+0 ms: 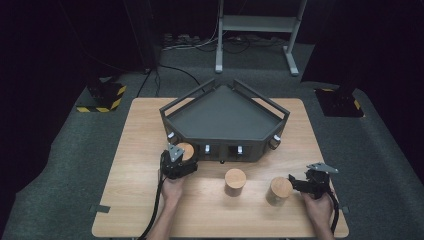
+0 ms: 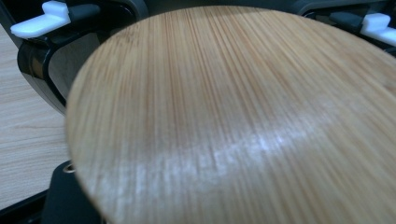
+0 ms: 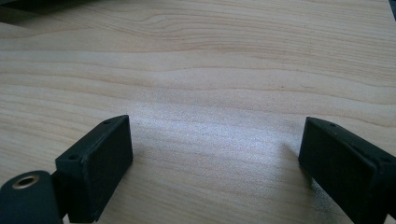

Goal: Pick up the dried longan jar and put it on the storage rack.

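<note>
Left gripper (image 1: 181,159) fingers grasp the wooden-lidded jar (image 1: 186,150) at centre-left; lift straight, clearing the tray (image 1: 223,142); right gripper (image 1: 300,182) released

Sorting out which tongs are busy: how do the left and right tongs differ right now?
The left tongs sit by the dark tray, at a wooden cylinder; the right tongs are wide open, beside another cylinder, bare table between them. Both are black and hand-held.

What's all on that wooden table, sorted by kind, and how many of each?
Wooden-lidded jars: 3, namely left jar, middle jar, right jar
Dark five-sided tray: 1
Hand-held tongs: 2, namely left tongs at the left jar, right tongs open beside the right jar
Total: 6
</note>
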A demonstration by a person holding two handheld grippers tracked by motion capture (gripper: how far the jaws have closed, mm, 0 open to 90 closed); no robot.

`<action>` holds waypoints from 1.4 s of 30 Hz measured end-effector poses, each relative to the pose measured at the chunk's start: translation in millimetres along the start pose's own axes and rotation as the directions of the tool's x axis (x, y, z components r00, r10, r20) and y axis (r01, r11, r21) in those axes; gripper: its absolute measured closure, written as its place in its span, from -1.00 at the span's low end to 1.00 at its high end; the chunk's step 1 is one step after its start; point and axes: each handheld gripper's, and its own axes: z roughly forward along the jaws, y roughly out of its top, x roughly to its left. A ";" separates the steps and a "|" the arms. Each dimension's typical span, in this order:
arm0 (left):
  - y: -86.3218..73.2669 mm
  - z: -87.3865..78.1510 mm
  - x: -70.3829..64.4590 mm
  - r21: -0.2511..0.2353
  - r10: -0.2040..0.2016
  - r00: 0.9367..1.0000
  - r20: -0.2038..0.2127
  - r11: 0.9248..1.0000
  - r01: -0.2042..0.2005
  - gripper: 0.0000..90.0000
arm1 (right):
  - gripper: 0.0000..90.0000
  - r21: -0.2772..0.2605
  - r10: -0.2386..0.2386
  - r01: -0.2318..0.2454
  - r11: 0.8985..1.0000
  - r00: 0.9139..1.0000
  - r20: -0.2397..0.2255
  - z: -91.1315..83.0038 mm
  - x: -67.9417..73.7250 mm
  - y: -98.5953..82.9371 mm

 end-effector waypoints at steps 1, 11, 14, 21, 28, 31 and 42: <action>0.0 -0.1 -0.2 0.000 0.000 1.000 -0.002 1.000 0.000 -0.43 | -0.79 0.000 0.000 0.000 1.000 1.000 0.000 0.0 0.0 0.0; 1.3 -3.7 -0.3 0.012 0.010 1.000 0.004 1.000 -0.011 -0.42 | -0.79 0.002 0.003 -0.003 1.000 1.000 0.000 -0.1 0.1 0.0; 2.7 -6.1 0.2 0.012 0.007 1.000 0.012 1.000 -0.007 -0.42 | -0.79 0.002 0.003 -0.003 1.000 1.000 0.000 -0.1 0.1 0.0; 10.5 -18.2 3.5 0.010 0.006 0.999 0.045 1.000 -0.007 -0.42 | -0.79 0.001 0.003 -0.003 1.000 1.000 0.000 -0.1 0.1 0.0; 19.5 -31.5 4.7 0.014 0.013 0.997 0.077 1.000 -0.014 -0.42 | -0.79 0.001 0.003 -0.003 1.000 1.000 0.000 0.0 0.1 0.0; 23.0 -34.2 6.3 0.021 0.009 0.995 0.095 1.000 -0.011 -0.42 | -0.79 0.001 0.003 -0.003 1.000 1.000 0.000 -0.1 0.1 0.0; 42.9 -41.2 3.0 0.043 0.038 0.988 0.149 0.998 -0.045 -0.41 | -0.78 -0.001 0.000 0.000 1.000 1.000 -0.002 0.2 0.4 0.3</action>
